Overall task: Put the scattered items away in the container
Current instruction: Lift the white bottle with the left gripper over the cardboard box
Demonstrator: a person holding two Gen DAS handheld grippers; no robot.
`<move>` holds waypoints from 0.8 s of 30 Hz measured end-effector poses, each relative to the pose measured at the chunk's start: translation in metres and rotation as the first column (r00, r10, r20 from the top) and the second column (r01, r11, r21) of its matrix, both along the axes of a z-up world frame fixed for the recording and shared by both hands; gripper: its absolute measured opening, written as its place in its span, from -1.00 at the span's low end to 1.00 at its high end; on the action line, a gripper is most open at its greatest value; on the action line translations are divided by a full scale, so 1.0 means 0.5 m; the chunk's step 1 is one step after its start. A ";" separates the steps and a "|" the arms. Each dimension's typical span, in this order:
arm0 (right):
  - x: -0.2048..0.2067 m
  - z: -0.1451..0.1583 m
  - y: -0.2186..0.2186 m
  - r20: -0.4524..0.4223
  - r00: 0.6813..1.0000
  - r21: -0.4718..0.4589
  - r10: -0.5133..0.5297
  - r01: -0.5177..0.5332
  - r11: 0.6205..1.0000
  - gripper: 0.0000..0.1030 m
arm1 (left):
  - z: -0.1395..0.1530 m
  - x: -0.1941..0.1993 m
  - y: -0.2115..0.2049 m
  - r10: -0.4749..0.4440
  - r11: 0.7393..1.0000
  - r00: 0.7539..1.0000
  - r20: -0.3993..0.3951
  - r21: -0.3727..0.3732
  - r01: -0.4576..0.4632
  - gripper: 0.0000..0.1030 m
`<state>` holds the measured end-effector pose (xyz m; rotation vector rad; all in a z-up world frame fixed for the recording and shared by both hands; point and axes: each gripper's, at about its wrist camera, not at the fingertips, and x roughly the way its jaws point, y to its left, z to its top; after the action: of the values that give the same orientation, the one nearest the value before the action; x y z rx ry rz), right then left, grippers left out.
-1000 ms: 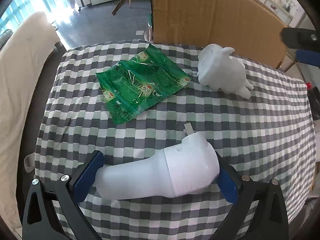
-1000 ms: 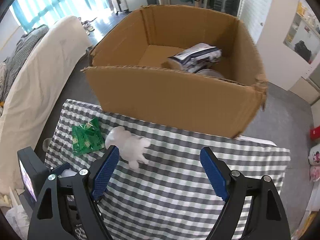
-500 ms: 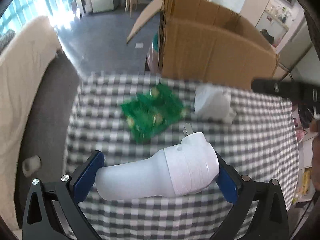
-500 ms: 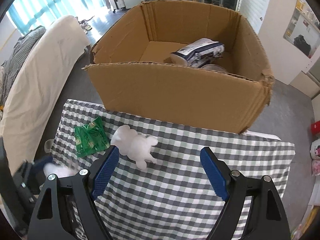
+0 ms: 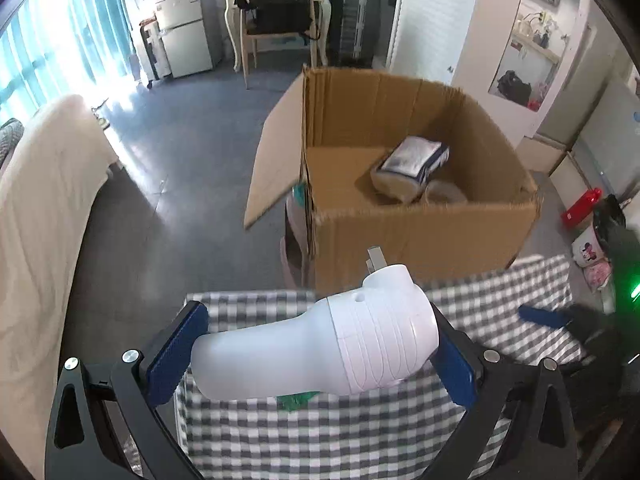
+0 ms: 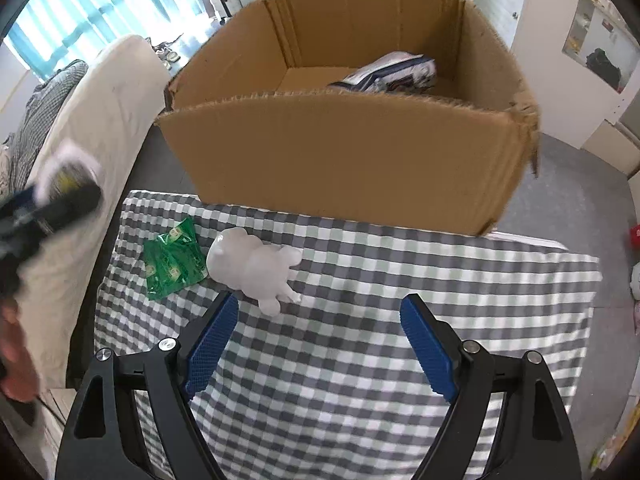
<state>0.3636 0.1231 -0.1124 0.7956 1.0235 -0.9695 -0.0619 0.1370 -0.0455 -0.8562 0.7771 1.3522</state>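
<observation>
My left gripper (image 5: 316, 348) is shut on a white hair-dryer-shaped object (image 5: 320, 352), held crosswise between the blue pads, high over the checked table. Ahead of it stands the open cardboard box (image 5: 420, 232) with a blue-and-white packet (image 5: 412, 164) inside. My right gripper (image 6: 320, 340) hangs open over the checked cloth (image 6: 360, 360) with nothing between its fingers. Just beyond its left finger lies a white animal figure (image 6: 252, 268), and a green packet (image 6: 172, 260) lies left of that. The box (image 6: 352, 160) stands behind them.
A cream-covered sofa (image 5: 44, 208) runs along the left. A red bottle (image 5: 580, 208) and small bags sit on the floor at the right. The left gripper shows blurred at the left edge of the right wrist view, with a hand (image 6: 16, 364) below it.
My left gripper has risen with the white object and tilted toward the box, whose inside now shows. The right gripper has rolled slightly and stays open above the cloth.
</observation>
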 end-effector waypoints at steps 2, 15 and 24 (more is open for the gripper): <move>0.004 -0.015 0.003 0.013 1.000 0.017 -0.025 0.025 1.000 0.62 | 0.014 0.008 0.024 -0.012 1.000 1.000 -0.003 0.007 0.012 1.00; -0.080 -0.050 0.035 -0.013 0.987 0.088 -0.161 0.161 0.983 0.62 | 0.016 0.097 0.254 -0.098 0.995 0.995 0.000 0.033 0.098 1.00; -0.141 -0.054 0.026 -0.021 0.967 0.098 -0.255 0.256 0.962 0.62 | -0.059 0.106 0.338 -0.033 0.997 0.999 -0.012 -0.074 0.032 1.00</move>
<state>0.2932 0.1360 -0.1396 1.0257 0.9982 -1.1484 -0.0091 0.3063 -0.0749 -0.8896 0.8523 1.3079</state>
